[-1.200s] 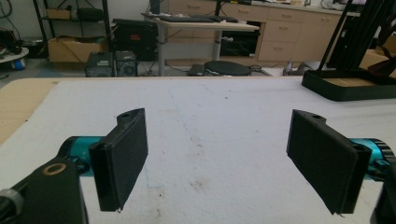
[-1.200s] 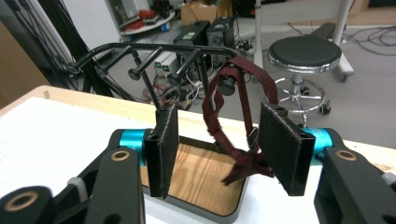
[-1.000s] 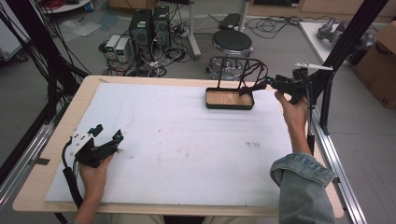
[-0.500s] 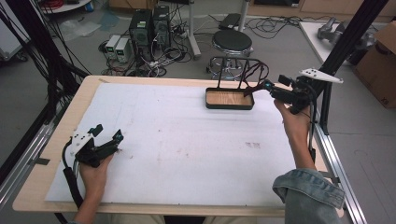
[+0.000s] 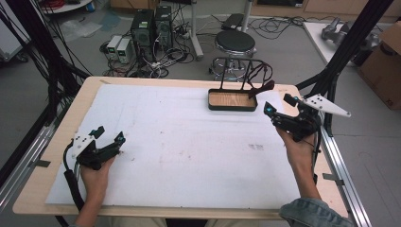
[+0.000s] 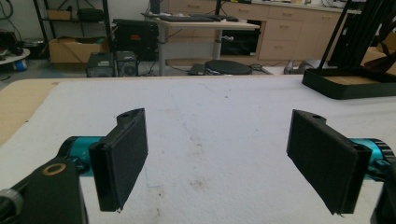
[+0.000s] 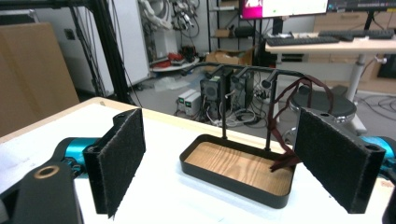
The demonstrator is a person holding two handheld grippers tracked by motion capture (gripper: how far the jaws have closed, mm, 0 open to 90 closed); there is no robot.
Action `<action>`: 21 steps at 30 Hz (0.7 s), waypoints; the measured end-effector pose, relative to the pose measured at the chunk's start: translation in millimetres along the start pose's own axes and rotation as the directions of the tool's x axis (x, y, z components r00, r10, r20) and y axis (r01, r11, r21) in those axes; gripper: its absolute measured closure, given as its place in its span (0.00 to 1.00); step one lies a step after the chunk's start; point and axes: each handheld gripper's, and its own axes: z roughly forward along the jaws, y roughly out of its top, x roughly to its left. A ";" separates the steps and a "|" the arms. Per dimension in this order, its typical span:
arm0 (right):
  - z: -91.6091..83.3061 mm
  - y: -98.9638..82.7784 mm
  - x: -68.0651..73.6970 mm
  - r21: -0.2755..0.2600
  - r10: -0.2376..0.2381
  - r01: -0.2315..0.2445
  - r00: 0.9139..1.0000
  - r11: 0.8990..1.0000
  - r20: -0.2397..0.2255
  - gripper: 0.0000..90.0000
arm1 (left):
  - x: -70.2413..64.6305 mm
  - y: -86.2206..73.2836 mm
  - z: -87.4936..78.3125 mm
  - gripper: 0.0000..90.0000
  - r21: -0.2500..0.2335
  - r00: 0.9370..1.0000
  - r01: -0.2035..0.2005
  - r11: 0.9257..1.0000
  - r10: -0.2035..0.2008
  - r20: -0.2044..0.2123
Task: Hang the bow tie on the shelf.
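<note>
A black tray with a wooden floor stands at the table's far right, with a black rail on thin posts above it. A dark red strap hangs in loops from the rail's right end, and its lower end rests at the tray's right edge. My right gripper sits just right of the tray and faces it. Its jaws have just been opening and stand wide apart with nothing between them. My left gripper rests open on the white sheet near the left edge.
A white sheet covers most of the wooden table. Black frame posts rise past the right corner. On the floor behind the table are a round stool, computer cases and tangled cables. In the left gripper view the tray lies far right.
My right gripper has drawn back from the rail and strap toward the person, and its jaws have spread wider. The strap stays on the rail. The left gripper has not moved.
</note>
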 end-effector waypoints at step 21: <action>-23.5 -73.8 27.4 -0.057 -0.057 0.058 0.998 0.997 0.028 0.13 | 0.1 0.0 -0.2 0.23 0.003 1.000 0.001 1.000 -0.001 0.002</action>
